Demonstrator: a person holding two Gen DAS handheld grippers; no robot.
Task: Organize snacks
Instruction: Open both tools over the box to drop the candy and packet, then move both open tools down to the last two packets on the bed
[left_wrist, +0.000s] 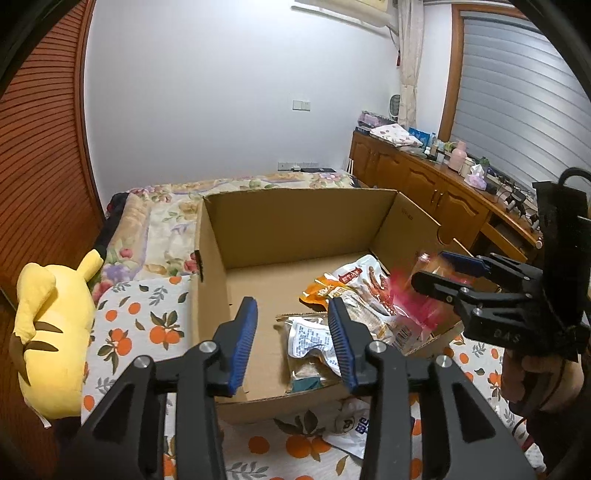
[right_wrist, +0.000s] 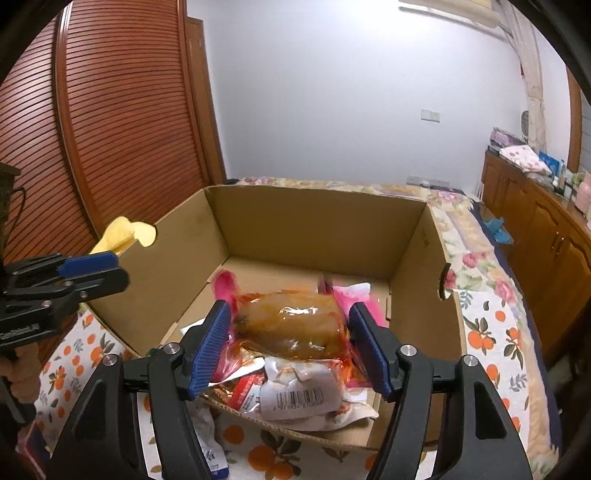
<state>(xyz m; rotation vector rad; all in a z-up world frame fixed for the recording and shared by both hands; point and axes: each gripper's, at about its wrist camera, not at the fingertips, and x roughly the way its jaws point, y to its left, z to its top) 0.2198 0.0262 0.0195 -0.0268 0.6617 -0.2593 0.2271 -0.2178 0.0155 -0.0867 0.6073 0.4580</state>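
My right gripper (right_wrist: 290, 345) squeezes a bread pack (right_wrist: 291, 325) over the near right corner of the cardboard box (right_wrist: 314, 229), above other snack bags (left_wrist: 354, 295). My left gripper (left_wrist: 291, 339) is wide open, holding nothing, over the box's near edge.

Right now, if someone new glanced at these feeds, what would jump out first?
The big open cardboard box on the orange-print bedspread, with snack packets piled in its near right corner. Next, the right gripper, jaws around a clear-wrapped orange-brown snack pack above that pile. Then the yellow plush toy left of the box.
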